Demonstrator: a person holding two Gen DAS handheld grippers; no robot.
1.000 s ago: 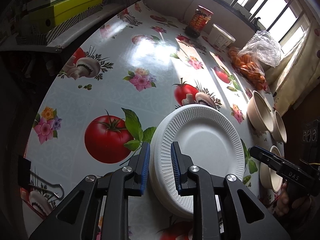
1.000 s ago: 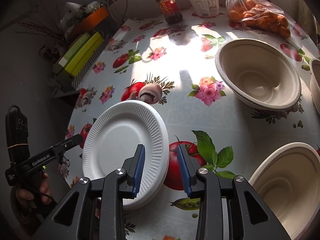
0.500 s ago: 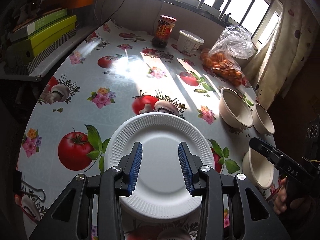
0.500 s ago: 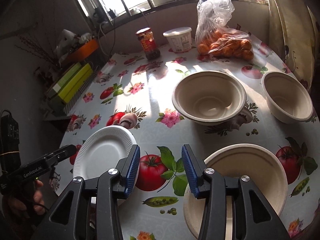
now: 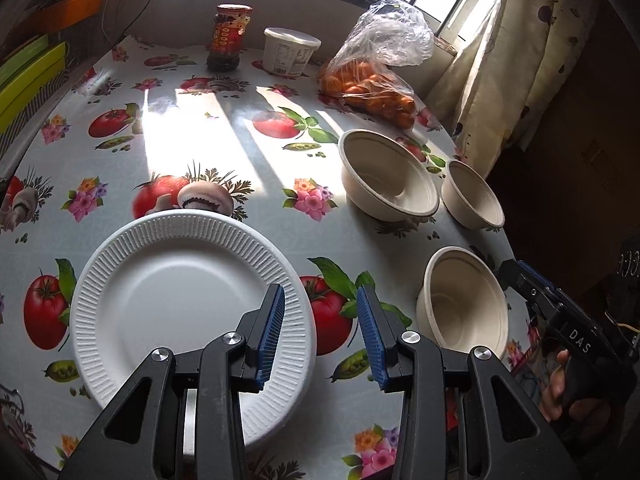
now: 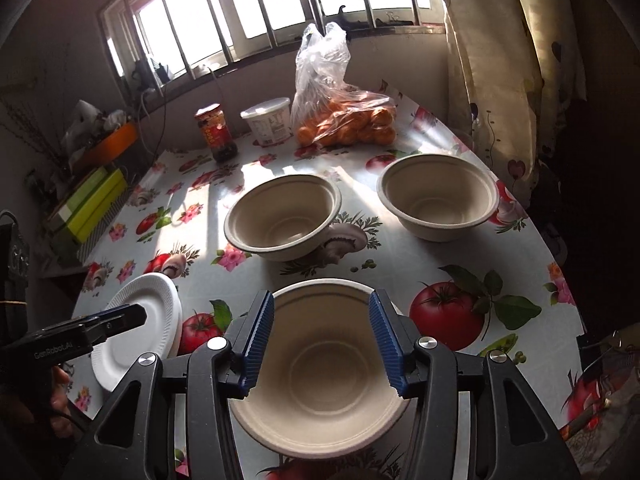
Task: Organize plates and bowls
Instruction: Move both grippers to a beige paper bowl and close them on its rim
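A stack of white ribbed paper plates (image 5: 180,300) lies on the flowered tablecloth at the near left. My left gripper (image 5: 320,308) hovers open over its right rim, with nothing between the pads. Three beige paper bowls stand apart: a large one (image 5: 390,178), a smaller one (image 5: 474,194) and a near one (image 5: 464,304). My right gripper (image 6: 320,320) hangs above the near bowl (image 6: 320,364). Its jaws are opening and the pads do not press on the bowl. The other two bowls (image 6: 280,216) (image 6: 438,196) stand farther back, and the plates (image 6: 136,332) show at the left.
At the back, below the window, stand a red-labelled jar (image 5: 228,38), a white tub (image 5: 290,52) and a bag of oranges (image 5: 372,80). A curtain (image 6: 500,80) hangs at the right table edge. Yellow-green boxes (image 6: 92,208) sit on a shelf at the left.
Both grippers have swung to the right, away from the plates. The left gripper's jaws widened off the plate rim. The right gripper came over the near bowl and opened wider.
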